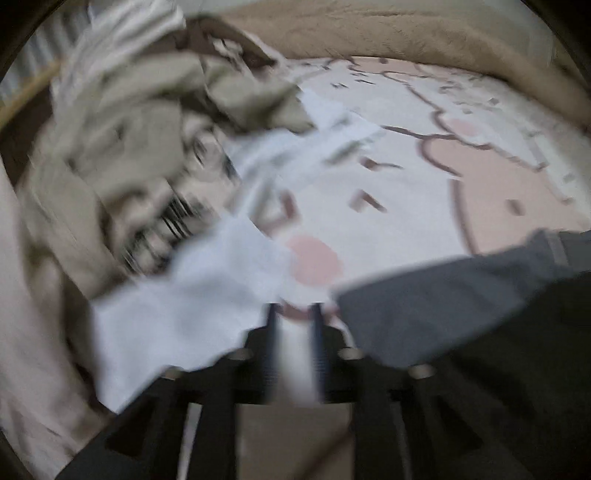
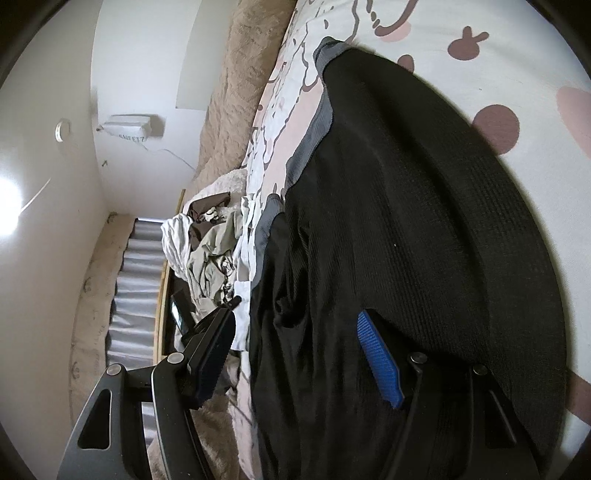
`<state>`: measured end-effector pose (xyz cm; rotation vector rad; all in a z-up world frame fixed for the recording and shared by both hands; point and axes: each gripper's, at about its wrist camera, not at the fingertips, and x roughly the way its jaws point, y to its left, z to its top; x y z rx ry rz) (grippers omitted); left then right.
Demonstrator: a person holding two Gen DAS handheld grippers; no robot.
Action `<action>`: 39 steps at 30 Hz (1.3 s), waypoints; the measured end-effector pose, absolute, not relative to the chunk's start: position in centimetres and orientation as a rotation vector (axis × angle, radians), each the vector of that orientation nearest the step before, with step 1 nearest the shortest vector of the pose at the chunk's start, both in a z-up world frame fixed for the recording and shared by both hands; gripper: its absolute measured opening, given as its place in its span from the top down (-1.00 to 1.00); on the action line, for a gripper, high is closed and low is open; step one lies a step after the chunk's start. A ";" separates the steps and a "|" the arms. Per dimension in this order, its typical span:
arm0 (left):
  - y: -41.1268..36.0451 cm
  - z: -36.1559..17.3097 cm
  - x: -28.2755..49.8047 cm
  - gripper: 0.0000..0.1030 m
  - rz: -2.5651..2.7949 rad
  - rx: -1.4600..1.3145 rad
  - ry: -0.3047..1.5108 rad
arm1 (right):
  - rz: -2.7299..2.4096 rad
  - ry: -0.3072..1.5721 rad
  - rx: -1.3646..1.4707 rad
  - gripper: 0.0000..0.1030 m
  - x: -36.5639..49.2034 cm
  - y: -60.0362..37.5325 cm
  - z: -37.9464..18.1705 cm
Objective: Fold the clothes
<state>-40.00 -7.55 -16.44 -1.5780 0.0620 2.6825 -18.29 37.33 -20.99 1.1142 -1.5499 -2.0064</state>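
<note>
A black knit garment (image 2: 406,221) with grey trim lies spread on the bed; its grey edge (image 1: 443,306) shows at the right of the left wrist view. My right gripper (image 2: 300,306) is open over it, with the blue-padded finger (image 2: 378,358) tucked under a fold of the black fabric and the other finger (image 2: 218,339) off its edge. My left gripper (image 1: 294,314) hovers over the sheet between a white cloth (image 1: 184,314) and the grey edge. Its fingers stand close together, and blur hides whether they hold anything.
A heap of beige, brown and white clothes (image 1: 129,147) (image 2: 210,258) lies beyond the white cloth. The sheet (image 1: 406,184) (image 2: 535,55) has a pink cartoon print. A tan blanket (image 1: 406,29) (image 2: 240,92) runs along the far side. Wall and curtain (image 2: 140,277) border the bed.
</note>
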 end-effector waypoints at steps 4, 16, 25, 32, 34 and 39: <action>-7.2 -16.6 -38.5 -0.32 2.558 -1.588 -0.139 | -2.027 -1.522 1.116 -0.34 -18.2 37.1 -20.9; -1.8 -16.6 -40.2 0.92 2.676 -1.495 0.186 | -2.083 -1.427 1.137 -0.34 -18.2 36.4 -20.6; -6.9 -16.6 -42.3 0.89 2.856 -1.579 0.114 | -2.157 -1.314 1.168 -0.34 -18.1 35.5 -20.3; -5.7 -12.2 -34.6 0.54 2.700 -1.467 0.048 | -2.174 -1.294 1.173 -0.34 -18.0 35.3 -20.2; -3.3 -11.2 -30.1 0.54 2.557 -1.452 0.080 | -2.183 -1.290 1.174 -0.33 -17.9 35.3 -19.9; 4.4 -11.4 -18.7 0.54 2.131 -1.471 0.267 | -2.227 -1.342 1.122 -0.24 -16.7 37.2 -18.3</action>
